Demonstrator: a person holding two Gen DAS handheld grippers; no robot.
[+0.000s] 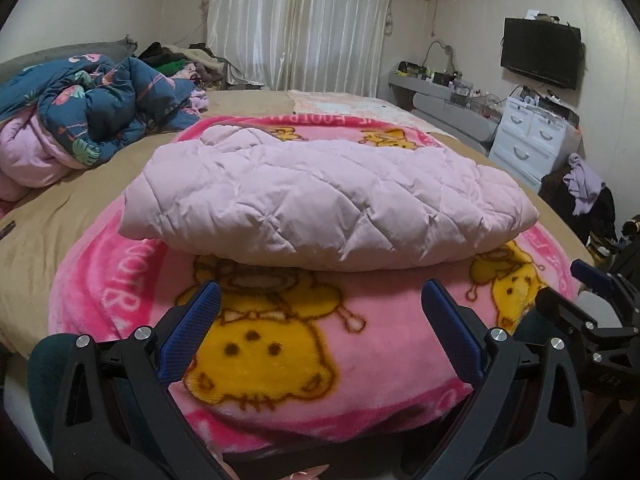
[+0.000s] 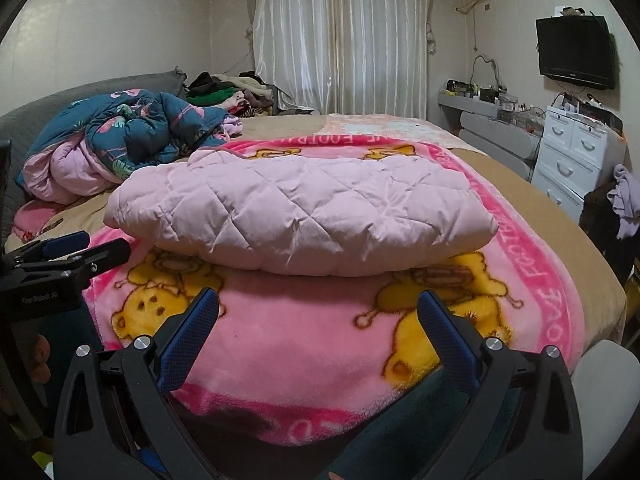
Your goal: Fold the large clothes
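The jacket (image 1: pixel 320 200), pale pink and quilted, lies folded in the middle of a pink cartoon blanket (image 1: pixel 360 344) on the bed (image 1: pixel 60 208). Both the left gripper (image 1: pixel 320 312) and the right gripper (image 2: pixel 318 320) hang spread wide at the bed's near edge, holding nothing. A rumpled quilt (image 1: pixel 100 104) sits at the far left corner, white curtains (image 1: pixel 300 24) behind.

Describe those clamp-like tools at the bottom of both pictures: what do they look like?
Each is a black plastic two-finger gripper, the left gripper and the right gripper, with silver round bolts at the joints. The fingers carry blue textured pads. Small white lettering marks the left one's body in the right wrist view.
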